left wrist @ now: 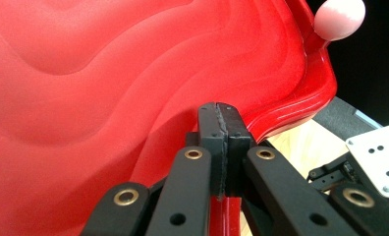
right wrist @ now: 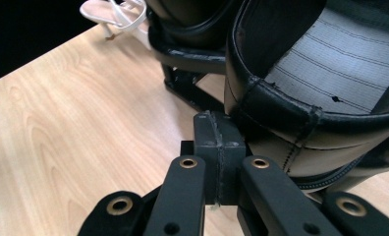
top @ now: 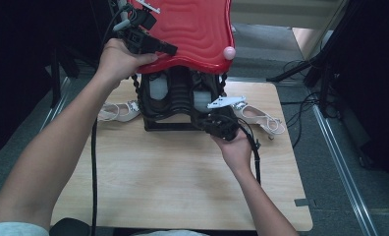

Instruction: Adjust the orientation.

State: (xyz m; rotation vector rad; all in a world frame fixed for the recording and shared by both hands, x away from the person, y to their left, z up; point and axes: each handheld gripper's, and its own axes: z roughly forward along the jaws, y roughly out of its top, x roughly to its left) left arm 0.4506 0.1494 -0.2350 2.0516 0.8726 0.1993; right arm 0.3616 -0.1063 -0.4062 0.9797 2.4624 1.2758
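A red wavy tray [top: 192, 29] is held up at a tilt over a black rack [top: 168, 126] with black shoes [top: 180, 93] on it. My left gripper [top: 170, 49] is shut on the tray's front rim; in the left gripper view the jaws [left wrist: 224, 110] pinch the red edge [left wrist: 84, 73]. A pink ball [top: 229, 52] sticks to the tray's corner [left wrist: 340, 17]. My right gripper [top: 209, 120] is at the rack's front right. Its jaws [right wrist: 217, 120] are shut, and the tips touch the collar of a black shoe [right wrist: 330, 73]. Nothing shows between them.
A white strappy sandal [top: 116, 110] lies left of the rack and another [top: 261, 118] lies to its right on the wooden table [top: 173, 182]. One sandal [right wrist: 116, 12] shows far off in the right gripper view. Cables and black stands sit on the floor at the right.
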